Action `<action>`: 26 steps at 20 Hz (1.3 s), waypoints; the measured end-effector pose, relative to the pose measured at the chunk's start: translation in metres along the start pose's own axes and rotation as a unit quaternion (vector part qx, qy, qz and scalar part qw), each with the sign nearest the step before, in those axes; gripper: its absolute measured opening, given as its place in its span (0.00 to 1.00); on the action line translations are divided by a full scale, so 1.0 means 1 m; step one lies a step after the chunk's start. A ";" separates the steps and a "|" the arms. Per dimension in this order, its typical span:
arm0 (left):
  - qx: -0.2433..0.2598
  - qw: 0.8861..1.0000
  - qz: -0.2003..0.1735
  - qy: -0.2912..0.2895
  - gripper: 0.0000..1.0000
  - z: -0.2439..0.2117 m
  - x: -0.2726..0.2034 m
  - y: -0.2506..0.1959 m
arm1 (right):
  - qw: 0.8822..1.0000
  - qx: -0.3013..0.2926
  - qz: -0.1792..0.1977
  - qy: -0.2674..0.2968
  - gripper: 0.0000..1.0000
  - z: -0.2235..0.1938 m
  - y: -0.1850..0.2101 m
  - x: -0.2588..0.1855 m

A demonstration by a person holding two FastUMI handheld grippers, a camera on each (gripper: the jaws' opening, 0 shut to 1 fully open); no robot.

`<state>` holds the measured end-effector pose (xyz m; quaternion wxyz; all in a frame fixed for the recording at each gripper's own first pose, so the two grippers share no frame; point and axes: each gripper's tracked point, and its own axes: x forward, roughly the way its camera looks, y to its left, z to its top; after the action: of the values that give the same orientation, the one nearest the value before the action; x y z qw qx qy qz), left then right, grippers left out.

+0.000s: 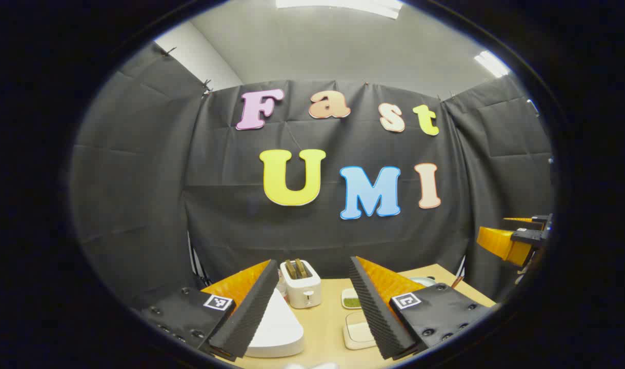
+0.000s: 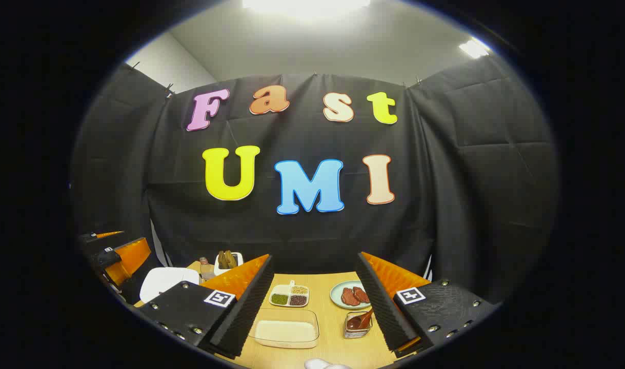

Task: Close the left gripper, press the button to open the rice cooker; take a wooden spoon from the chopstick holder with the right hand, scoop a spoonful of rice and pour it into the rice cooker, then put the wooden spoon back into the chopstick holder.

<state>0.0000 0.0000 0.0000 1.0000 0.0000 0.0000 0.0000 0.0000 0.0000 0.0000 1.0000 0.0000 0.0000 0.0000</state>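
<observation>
Nothing is being done yet: the left gripper (image 1: 309, 302) is holding its jaws apart above the shut rice cooker (image 1: 276, 328); the right gripper (image 2: 315, 302), jaws apart, is hovering over the wooden spoon (image 2: 361, 320) in the chopstick holder (image 2: 357, 328) and the rice (image 2: 285, 330).

In the left gripper view, the left tool's finger (image 1: 250, 307) hides part of the white rice cooker (image 1: 279, 328). In the right gripper view, the wooden spoon (image 2: 361, 320) sits partly behind the right tool's finger (image 2: 381, 302), and the divided dish's (image 2: 290, 296) contents are too small to tell.

Left gripper (image 1: 312, 302): fingers spread apart, nothing between them. White rice cooker (image 1: 279, 328) on table (image 1: 327, 328); toaster (image 1: 302, 282) just behind it, other gripper (image 1: 517, 238) well to its right.
</observation>
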 end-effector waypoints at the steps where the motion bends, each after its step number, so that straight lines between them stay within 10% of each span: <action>1: -0.002 1.000 -0.002 0.000 0.96 -0.001 0.000 -0.002 | 1.000 -0.001 -0.002 -0.005 0.98 0.003 0.000 -0.002; 26: 0.004 1.000 0.011 -0.021 0.96 0.011 0.007 0.001 | 1.000 0.011 -0.001 0.007 0.99 -0.009 -0.005 0.009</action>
<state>0.0070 0.0005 0.0106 0.9997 0.0039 -0.0210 0.0113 0.0088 -0.0048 -0.0090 0.9999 0.0112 0.0073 -0.0005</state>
